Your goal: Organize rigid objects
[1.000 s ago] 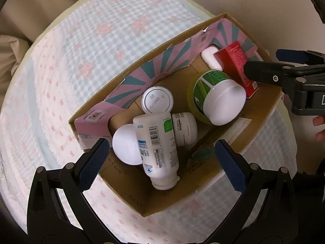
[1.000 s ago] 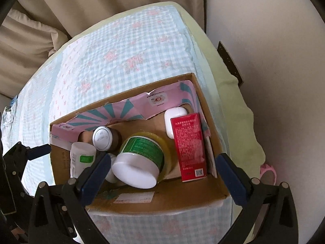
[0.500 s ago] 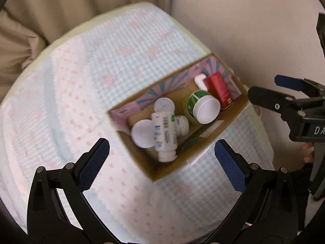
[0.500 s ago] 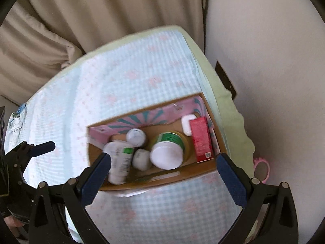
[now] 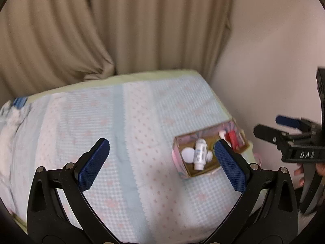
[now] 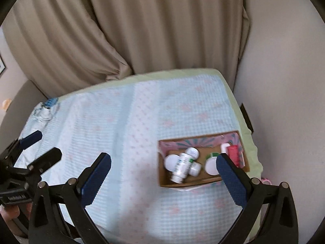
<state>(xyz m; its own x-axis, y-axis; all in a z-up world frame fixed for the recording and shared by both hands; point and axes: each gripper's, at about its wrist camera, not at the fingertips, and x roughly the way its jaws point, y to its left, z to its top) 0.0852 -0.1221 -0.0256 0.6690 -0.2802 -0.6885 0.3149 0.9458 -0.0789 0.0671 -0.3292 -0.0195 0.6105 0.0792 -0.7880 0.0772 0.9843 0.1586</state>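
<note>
A cardboard box [image 5: 203, 173] [image 6: 178, 183] sits near the bed's right edge. It holds a white bottle [image 5: 200, 154] [image 6: 182, 166] lying on its side, white jars [image 6: 211, 165], round white lids [image 5: 187, 154] and a red carton [image 5: 232, 139] [image 6: 233, 152]. My left gripper [image 5: 162, 164] is open and empty, high above the bed and well back from the box. My right gripper [image 6: 163, 174] is open and empty, also high and back. The right gripper shows at the right of the left wrist view [image 5: 284, 130]; the left gripper shows at the left of the right wrist view [image 6: 36, 148].
The bed has a pale blue and pink checked cover [image 5: 121, 132] [image 6: 121, 132]. Beige curtains [image 5: 121, 30] [image 6: 142, 30] hang behind it and a plain wall [image 6: 284, 81] stands to the right. A small blue and white item [image 6: 47, 106] lies at the bed's far left.
Both grippers have pulled up and back from the box, which now looks small and far. Both stay open and empty. The box contents have not moved.
</note>
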